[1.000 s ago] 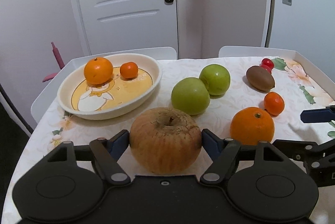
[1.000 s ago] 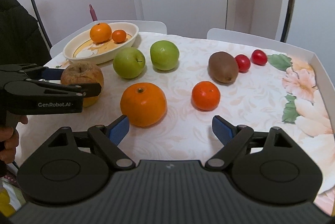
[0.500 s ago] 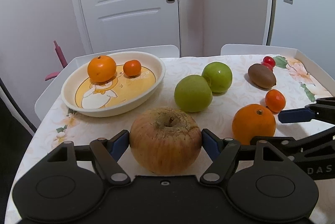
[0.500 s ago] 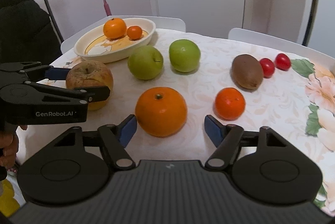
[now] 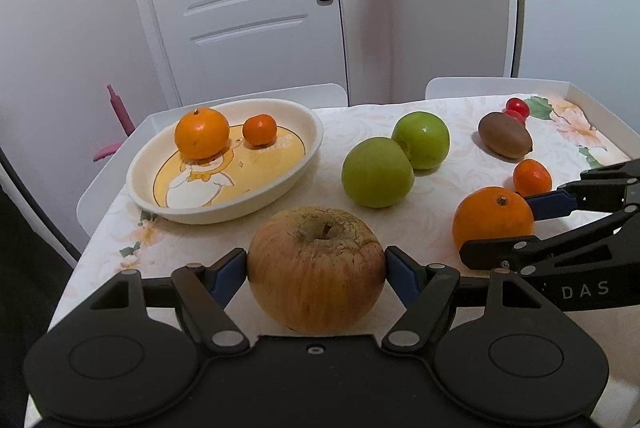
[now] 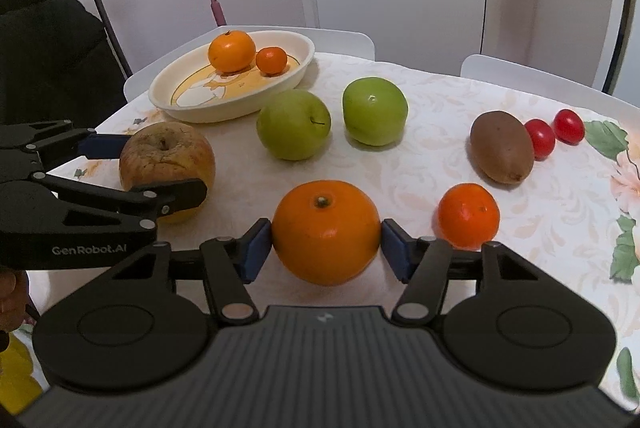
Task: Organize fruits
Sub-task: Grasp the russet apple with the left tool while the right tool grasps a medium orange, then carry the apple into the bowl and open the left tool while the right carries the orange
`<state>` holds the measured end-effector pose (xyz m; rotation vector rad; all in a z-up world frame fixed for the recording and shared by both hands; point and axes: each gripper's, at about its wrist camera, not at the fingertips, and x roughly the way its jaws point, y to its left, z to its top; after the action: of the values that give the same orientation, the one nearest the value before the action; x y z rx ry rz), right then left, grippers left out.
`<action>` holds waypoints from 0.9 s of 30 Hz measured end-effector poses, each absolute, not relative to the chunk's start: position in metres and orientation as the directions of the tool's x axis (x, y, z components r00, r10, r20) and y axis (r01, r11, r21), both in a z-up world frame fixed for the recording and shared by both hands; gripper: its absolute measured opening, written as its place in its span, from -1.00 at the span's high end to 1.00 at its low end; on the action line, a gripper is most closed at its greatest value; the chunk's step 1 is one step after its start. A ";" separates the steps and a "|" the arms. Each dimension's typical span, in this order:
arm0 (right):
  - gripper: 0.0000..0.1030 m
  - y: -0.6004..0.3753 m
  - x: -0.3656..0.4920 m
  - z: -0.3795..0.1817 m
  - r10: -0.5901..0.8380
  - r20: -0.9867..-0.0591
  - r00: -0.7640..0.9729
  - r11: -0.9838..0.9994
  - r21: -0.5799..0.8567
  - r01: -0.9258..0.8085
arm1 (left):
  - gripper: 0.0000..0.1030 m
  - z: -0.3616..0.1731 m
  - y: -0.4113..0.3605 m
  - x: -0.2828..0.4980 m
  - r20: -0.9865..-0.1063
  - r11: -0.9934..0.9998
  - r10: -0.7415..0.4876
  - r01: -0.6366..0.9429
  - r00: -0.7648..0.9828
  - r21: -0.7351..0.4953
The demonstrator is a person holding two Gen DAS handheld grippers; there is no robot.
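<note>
Pinching the wrinkled apple (image 5: 316, 268), the left gripper (image 5: 316, 270) faces the bowl (image 5: 280, 184) just ahead to its left, while the right gripper (image 6: 326, 242) clasps the large orange (image 6: 326, 232), farther from that bowl.

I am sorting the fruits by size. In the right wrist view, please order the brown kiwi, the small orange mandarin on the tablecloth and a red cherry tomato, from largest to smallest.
1. Brown oval kiwi
2. Small orange mandarin; it sits nearer the camera, so the gap is unsure.
3. Red cherry tomato, clearly smallest.
</note>
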<state>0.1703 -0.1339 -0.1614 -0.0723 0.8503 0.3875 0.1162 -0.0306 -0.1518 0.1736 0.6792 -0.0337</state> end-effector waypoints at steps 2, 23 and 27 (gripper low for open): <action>-0.44 -0.134 0.170 -0.161 0.306 -0.747 0.591 0.926 0.091 -0.365 | -0.52 -0.153 -0.033 0.116 -0.623 0.982 0.033 0.091 0.781 0.166; -0.43 -0.136 0.165 -0.144 0.296 -0.741 0.602 0.936 0.101 -0.336 | -0.51 -0.151 -0.042 0.113 -0.595 0.966 0.058 0.104 0.801 0.235; -0.43 -0.135 0.167 -0.136 0.293 -0.736 0.610 0.937 0.093 -0.338 | -0.51 -0.139 -0.040 0.107 -0.578 0.971 0.062 0.085 0.814 0.222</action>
<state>0.1669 -0.1347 -0.1363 -0.0567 0.8392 0.3646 0.1070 -0.0395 -0.1393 0.2439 0.6216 -0.0124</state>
